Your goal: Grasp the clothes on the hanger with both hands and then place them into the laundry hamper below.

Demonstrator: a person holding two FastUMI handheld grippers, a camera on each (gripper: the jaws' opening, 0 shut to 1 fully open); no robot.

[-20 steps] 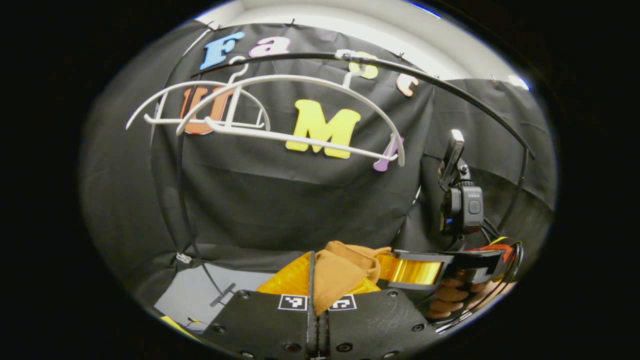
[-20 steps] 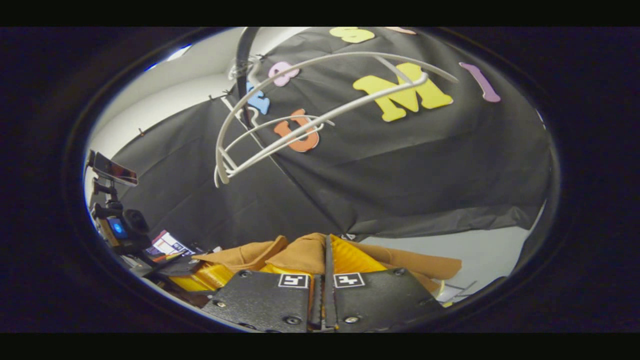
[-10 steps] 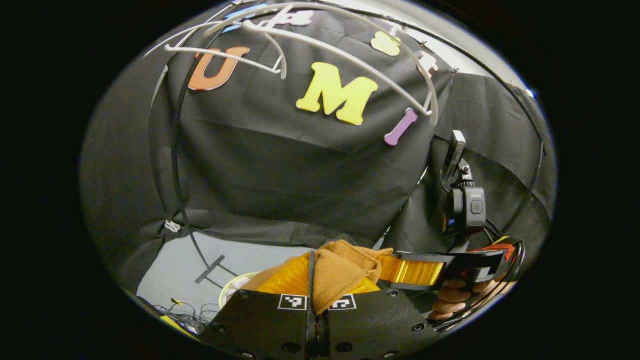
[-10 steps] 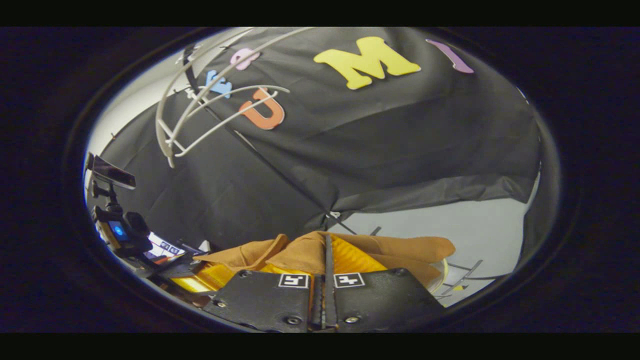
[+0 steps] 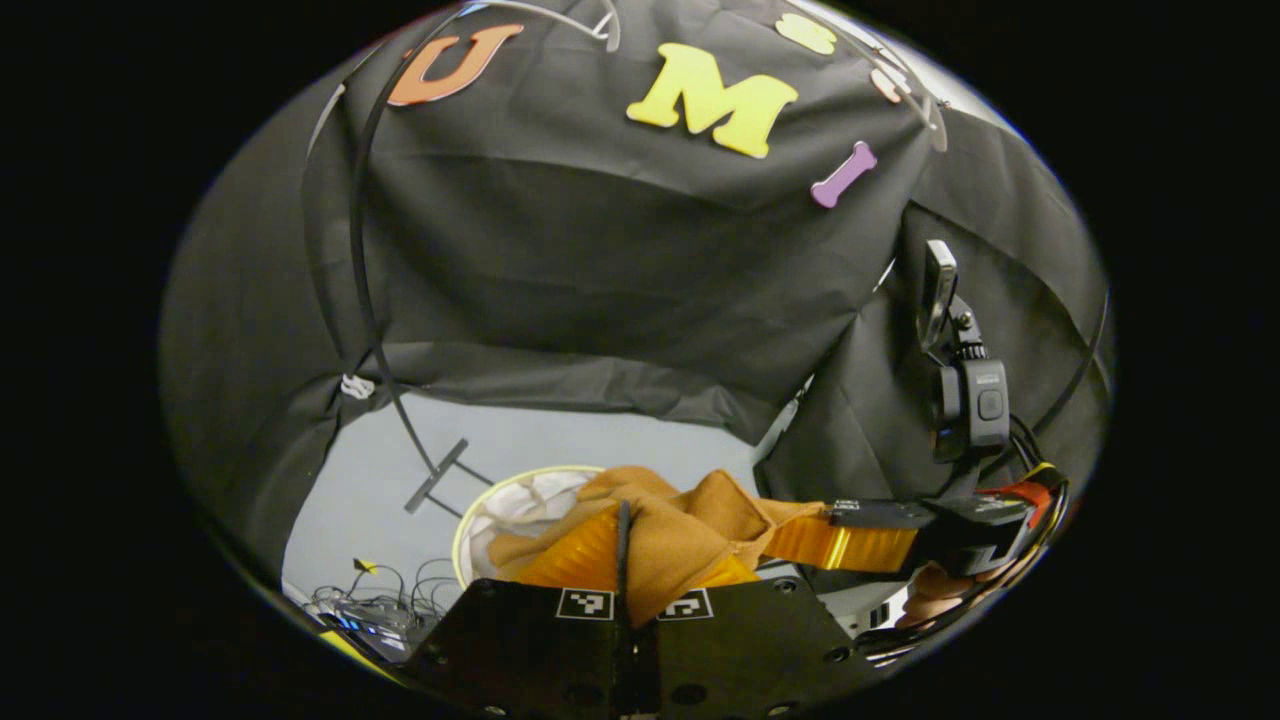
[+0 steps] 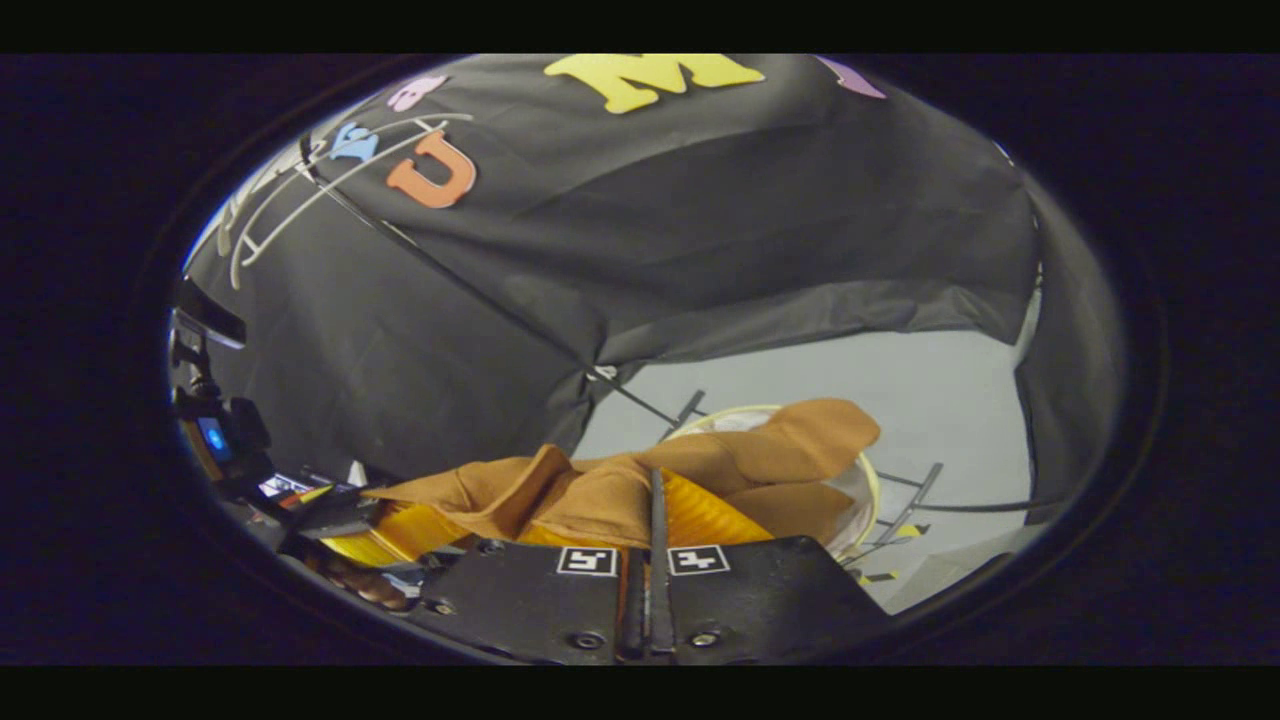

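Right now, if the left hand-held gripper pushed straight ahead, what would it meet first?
Likely the laundry hamper: past the brown garment that the left hand-held gripper holds, its rim lies just ahead, though depth is unclear.

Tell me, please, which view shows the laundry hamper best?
The left gripper view: the laundry hamper's rim and pale inside show beside the brown garment. In the right gripper view, the garment hides most of it, leaving some rim.

Tan-brown clothes (image 5: 690, 530), white hangers (image 6: 262, 215)
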